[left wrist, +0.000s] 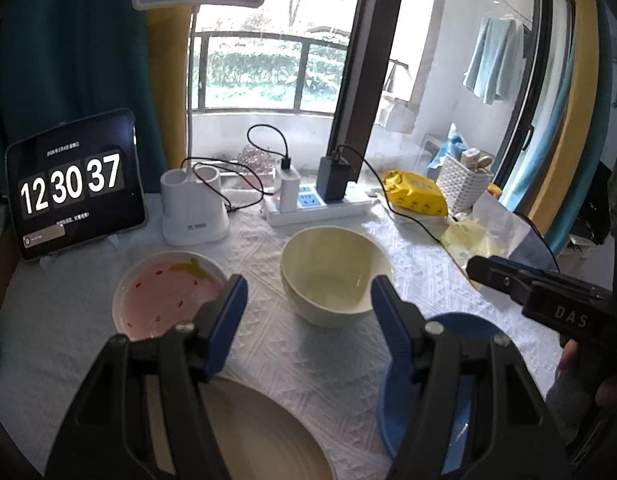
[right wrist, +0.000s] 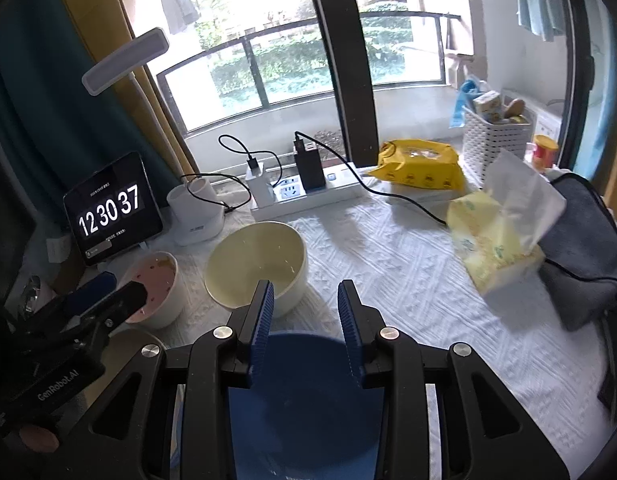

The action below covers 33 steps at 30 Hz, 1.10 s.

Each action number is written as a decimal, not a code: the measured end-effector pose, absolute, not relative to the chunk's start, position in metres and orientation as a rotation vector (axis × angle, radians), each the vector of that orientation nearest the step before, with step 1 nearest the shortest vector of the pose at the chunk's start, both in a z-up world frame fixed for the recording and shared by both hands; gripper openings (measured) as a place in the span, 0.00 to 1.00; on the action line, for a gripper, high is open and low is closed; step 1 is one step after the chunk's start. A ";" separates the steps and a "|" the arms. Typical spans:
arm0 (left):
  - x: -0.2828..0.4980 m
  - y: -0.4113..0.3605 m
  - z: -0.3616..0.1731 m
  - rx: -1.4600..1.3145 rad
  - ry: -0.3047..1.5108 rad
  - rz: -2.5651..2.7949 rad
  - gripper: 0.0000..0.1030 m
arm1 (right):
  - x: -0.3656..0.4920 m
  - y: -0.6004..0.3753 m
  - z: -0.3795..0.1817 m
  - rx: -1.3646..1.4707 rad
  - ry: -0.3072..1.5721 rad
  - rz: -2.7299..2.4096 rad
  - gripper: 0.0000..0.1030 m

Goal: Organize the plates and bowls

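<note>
- While the dishes lie apart on the white textured tablecloth (left wrist: 348, 360), I judge the organizing is hardly begun: nothing is stacked yet.
- The round cream ceramic bowl (left wrist: 334, 276) is my landmark; it stands upright, mouth up.
- Left of it stands the pink bowl with red specks (left wrist: 168, 296), near but not touching, also mouth up.
- In front of it lies the flat beige ribbed plate (left wrist: 264, 436), and to the front right the round blue plastic bowl (right wrist: 304, 408).
- Round things have no long axis.
- The left gripper (left wrist: 308, 300) is open and empty before the landmark.
- The right gripper (right wrist: 306, 312) is half-parted over the blue bowl, pads not pressing.
</note>
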State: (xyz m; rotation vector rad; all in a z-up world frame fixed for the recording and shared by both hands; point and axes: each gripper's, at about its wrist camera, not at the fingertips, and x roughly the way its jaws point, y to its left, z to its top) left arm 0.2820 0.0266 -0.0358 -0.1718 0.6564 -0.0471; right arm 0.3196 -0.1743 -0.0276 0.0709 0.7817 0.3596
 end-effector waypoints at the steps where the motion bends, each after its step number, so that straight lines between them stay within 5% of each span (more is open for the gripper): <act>1: 0.285 0.026 -0.037 -0.174 0.661 -0.046 0.64 | 0.324 -0.173 -0.029 0.073 0.789 0.364 0.34; 24: 0.338 0.029 -0.076 -0.246 0.812 -0.026 0.64 | 0.389 -0.150 -0.080 0.123 1.111 0.363 0.34; 33: 0.341 0.030 -0.067 -0.272 0.813 -0.060 0.64 | 0.389 -0.148 -0.063 0.071 1.077 0.362 0.34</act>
